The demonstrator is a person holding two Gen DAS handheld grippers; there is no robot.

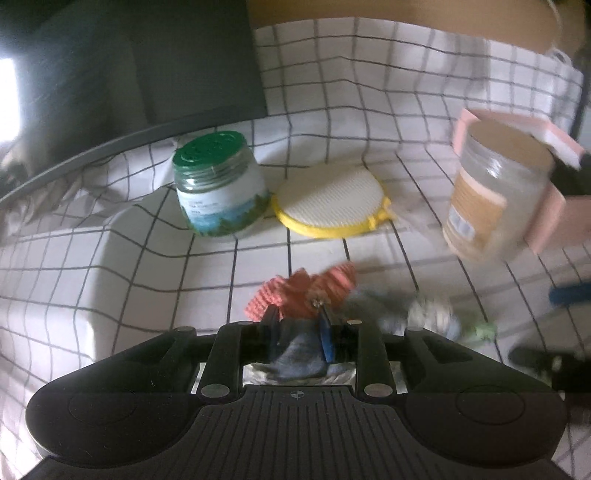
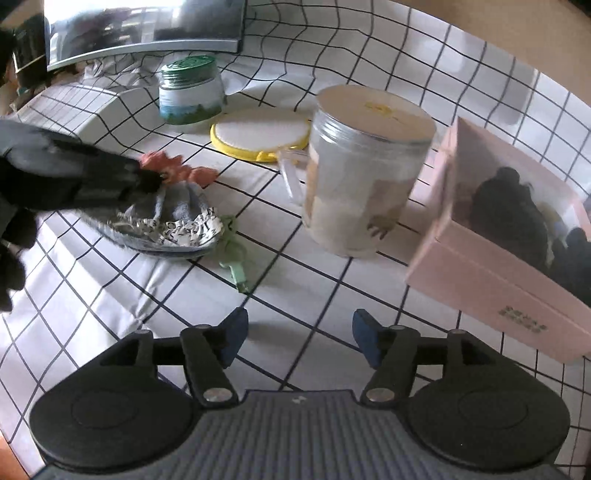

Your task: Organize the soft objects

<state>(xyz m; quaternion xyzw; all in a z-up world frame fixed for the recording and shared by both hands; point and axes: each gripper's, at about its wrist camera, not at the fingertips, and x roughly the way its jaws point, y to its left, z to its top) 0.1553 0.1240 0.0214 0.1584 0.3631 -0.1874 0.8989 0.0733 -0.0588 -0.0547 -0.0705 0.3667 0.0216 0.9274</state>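
Observation:
My left gripper is shut on a grey-blue soft cloth pouch with a printed band, beside a red knitted piece. In the right wrist view the left gripper pinches the pouch, which rests on the checked cloth, next to the red knit. My right gripper is open and empty, low over the cloth in front of a clear jar. A pink box at the right holds dark soft items.
A green-lidded jar and a yellow-rimmed round pad lie at the back. A small green clip lies by the pouch. The clear jar and pink box show right in the left wrist view. A dark monitor stands behind.

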